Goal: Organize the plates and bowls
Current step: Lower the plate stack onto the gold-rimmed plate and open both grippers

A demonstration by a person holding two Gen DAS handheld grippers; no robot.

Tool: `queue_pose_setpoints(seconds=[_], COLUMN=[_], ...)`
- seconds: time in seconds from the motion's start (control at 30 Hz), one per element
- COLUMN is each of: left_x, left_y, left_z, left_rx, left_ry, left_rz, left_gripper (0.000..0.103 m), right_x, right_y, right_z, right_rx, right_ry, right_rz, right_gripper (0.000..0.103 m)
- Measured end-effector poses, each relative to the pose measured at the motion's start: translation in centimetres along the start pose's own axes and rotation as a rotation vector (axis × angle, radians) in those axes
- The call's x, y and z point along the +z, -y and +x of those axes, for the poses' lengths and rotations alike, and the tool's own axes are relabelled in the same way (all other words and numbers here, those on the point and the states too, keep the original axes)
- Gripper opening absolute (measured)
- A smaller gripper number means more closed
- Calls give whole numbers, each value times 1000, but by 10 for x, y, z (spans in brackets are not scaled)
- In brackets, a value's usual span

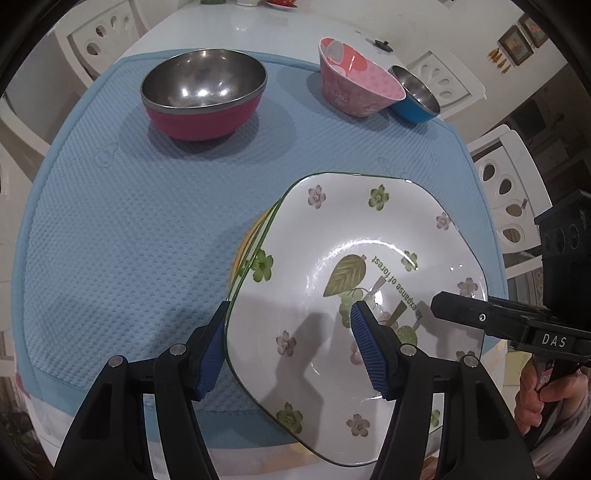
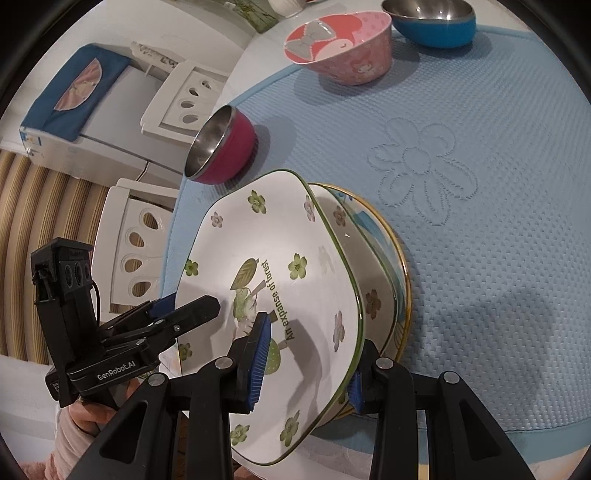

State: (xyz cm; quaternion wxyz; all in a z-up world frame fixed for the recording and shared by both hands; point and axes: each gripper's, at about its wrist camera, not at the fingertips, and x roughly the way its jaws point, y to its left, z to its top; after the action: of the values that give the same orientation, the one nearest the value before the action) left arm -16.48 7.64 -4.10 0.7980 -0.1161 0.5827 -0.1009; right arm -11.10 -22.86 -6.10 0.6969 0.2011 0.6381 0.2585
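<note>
white table (image 1: 207, 33), blue mat (image 1: 122, 229), bowls

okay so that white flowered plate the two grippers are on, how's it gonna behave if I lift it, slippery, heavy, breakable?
The flowered plate looks like glazed ceramic with a glossy sheen, so probably stiff and somewhat slippery. It sits stacked on a gold-rimmed plate, so it may clink or chip. Each gripper straddles only its rim, so it could tilt.

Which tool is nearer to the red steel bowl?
Left. The left tool grips the flowered plate's edge facing the red bowl; the right tool grips the opposite edge.
</note>
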Motion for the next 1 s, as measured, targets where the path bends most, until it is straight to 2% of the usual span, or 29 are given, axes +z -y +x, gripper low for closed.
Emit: queue_pose_setpoints(seconds=[0.23, 0.5, 1.0], left_x=[6, 12, 15], left_y=[1, 4, 8], left_z=[4, 9, 15], left_rx=[5, 62, 59], left_ry=[-24, -89, -147], left_rz=[19, 23, 15], left_gripper=[61, 61, 61], right_x=[3, 3, 6], right_y=[7, 8, 19], right_z=[0, 4, -1], right_rx=[-2, -12, -20], right_ry=[-4, -27, -32], right_rz=[33, 66, 149], right_gripper=[36, 36, 36])
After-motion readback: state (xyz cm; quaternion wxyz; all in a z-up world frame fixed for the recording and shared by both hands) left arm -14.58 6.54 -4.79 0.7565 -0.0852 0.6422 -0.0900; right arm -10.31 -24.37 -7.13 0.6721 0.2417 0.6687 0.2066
